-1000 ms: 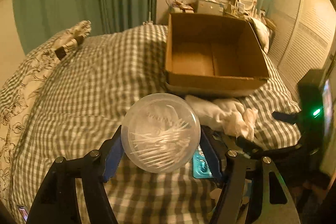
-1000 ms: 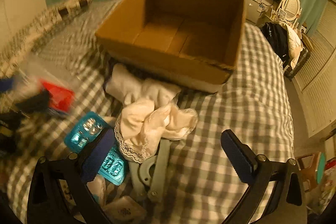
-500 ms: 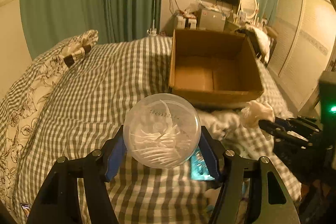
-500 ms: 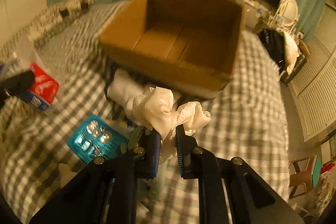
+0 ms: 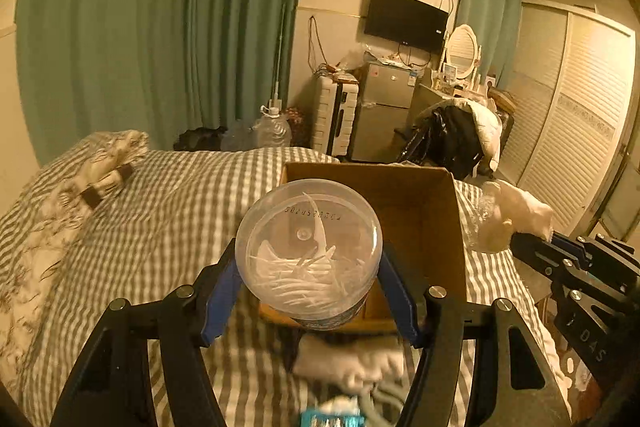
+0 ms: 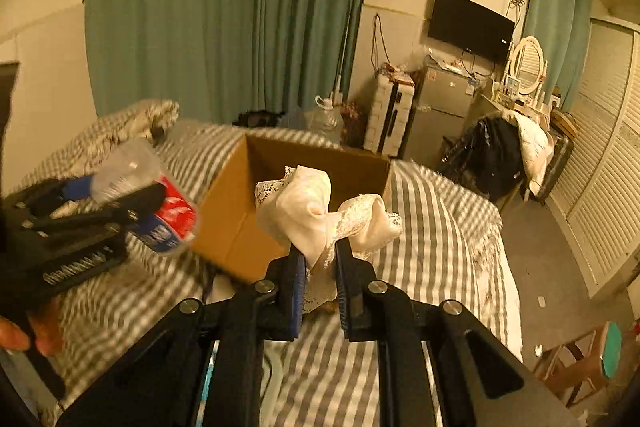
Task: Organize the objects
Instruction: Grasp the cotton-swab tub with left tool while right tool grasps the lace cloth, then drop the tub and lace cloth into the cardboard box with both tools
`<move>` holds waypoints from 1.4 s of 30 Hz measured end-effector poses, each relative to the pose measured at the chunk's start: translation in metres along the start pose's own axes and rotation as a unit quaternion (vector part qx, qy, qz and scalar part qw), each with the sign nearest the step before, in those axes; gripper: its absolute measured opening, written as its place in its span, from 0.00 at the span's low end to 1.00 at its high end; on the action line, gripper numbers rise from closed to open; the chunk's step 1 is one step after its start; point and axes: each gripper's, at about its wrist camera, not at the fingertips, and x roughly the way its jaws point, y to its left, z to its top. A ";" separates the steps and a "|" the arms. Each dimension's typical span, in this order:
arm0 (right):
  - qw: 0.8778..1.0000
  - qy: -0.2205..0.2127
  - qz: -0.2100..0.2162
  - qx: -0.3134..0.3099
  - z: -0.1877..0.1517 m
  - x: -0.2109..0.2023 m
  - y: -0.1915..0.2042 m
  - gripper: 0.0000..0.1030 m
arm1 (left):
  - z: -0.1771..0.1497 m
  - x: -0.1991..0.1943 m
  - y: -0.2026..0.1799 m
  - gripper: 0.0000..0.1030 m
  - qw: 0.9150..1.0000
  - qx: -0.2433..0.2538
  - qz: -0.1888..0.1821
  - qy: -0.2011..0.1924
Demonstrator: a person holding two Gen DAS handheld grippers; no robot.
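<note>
My left gripper (image 5: 308, 279) is shut on a clear round tub of cotton swabs (image 5: 308, 247) and holds it in the air in front of the open cardboard box (image 5: 424, 203). My right gripper (image 6: 318, 259) is shut on a bunched cream lace cloth (image 6: 320, 215), lifted above the bed just before the box (image 6: 232, 215). In the right wrist view the left gripper (image 6: 80, 219) with the tub (image 6: 160, 211) hangs at the left. In the left wrist view the right gripper (image 5: 552, 247) and cloth (image 5: 508, 219) show at the right.
The box sits on a checked bedspread (image 5: 168, 211). A white cloth (image 5: 352, 363) and a teal blister pack (image 5: 336, 417) lie on the bed below the left gripper. A patterned pillow (image 5: 92, 171) is at the left. Fridge, suitcase and chair stand beyond the bed.
The right gripper closed on the cream cloth and lifted it toward the box. The left gripper rose with the swab tub and moved closer to the box.
</note>
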 end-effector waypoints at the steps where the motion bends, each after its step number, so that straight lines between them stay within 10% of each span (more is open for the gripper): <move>1: 1.000 -0.001 0.002 0.001 0.005 0.006 -0.001 0.13 | 0.002 0.010 0.000 0.65 1.000 0.001 -0.002 0.002; 12: 0.997 0.069 0.018 0.014 0.005 0.140 -0.013 0.13 | -0.016 0.105 -0.005 0.67 0.997 0.043 -0.018 0.056; 16: 0.997 0.065 0.029 0.032 -0.002 0.144 -0.020 0.48 | -0.019 0.102 0.000 0.87 0.998 0.035 -0.013 0.055; 34: 1.000 -0.001 -0.026 -0.014 -0.024 -0.067 -0.026 0.78 | -0.069 -0.080 0.031 0.94 0.997 0.019 0.063 0.047; 42: 0.998 0.038 -0.043 -0.015 -0.088 -0.079 -0.007 0.80 | -0.144 -0.083 0.003 0.94 0.994 0.041 0.061 0.082</move>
